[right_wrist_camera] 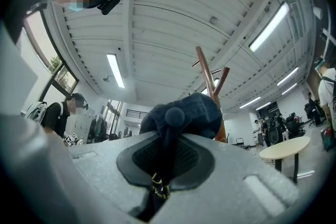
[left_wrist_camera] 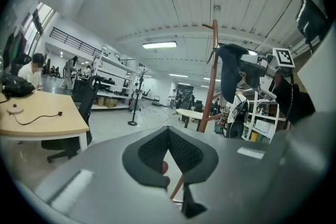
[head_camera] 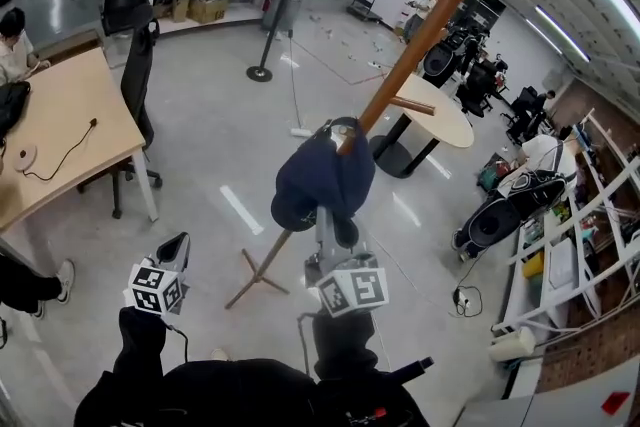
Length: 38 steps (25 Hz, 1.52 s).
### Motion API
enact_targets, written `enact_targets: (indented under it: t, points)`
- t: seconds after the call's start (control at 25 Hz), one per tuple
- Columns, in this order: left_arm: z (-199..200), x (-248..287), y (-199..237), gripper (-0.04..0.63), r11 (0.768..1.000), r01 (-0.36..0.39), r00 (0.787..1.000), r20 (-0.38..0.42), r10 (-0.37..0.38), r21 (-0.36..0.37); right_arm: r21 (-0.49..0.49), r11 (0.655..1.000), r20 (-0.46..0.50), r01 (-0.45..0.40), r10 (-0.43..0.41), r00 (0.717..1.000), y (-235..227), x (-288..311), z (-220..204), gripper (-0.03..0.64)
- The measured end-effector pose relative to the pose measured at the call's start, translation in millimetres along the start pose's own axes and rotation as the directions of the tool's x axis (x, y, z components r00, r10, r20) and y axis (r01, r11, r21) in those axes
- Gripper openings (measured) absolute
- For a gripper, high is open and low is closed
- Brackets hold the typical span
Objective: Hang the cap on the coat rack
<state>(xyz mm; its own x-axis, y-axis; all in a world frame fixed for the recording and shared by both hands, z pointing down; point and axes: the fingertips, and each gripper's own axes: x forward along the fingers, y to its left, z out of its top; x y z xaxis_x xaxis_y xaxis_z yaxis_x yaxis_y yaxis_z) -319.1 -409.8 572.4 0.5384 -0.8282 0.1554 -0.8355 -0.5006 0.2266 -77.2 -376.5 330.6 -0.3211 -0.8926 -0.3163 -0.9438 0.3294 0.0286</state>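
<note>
The wooden rack (head_camera: 405, 65) stands on the floor (head_camera: 210, 155) straight ahead of the right claw (head_camera: 331, 227), its pole rising past the claw's tips and its feet spread between the two claws. A long wooden tabletop (head_camera: 65, 130) lies well off to the far side of the left claw (head_camera: 176, 251), with a cable (head_camera: 62, 155) trailing across it and a black chair (head_camera: 137, 75) at its end. A pale round table (head_camera: 445, 110) sits beyond the rack, ahead of the right claw and to its right. The dark blue cap (head_camera: 322, 177) hangs against the pole at a short peg, directly above the right claw's tips and touching them; whether the peg bears its weight cannot be told. The right claw is pressed together on the cap's lower edge, and in the right gripper view the dark cloth runs down between its pads with the cap's top button just above. The left claw is held low, well apart from the cap and to the left of the right claw. Its pads are pressed together at the tips, pinching nothing.
</note>
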Motion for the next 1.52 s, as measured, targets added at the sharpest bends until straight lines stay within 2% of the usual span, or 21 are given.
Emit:
enact_targets:
  t: [0.4, 1.52]
  points:
    - [-5.4, -9.5, 25.0, 0.002, 1.0, -0.028, 1.0, 0.002, 0.028, -0.014, 0.012, 0.998, -0.017, 0.054, -0.054, 0.998, -8.9, 2.7, -15.0, 0.011]
    - [-15.1, 1.5, 36.0, 0.002, 0.999, -0.039, 0.999, -0.033, 0.039, -0.019, 0.061, 0.99, -0.074, 0.125, -0.121, 0.99, -38.6, 9.4, -59.5, 0.011]
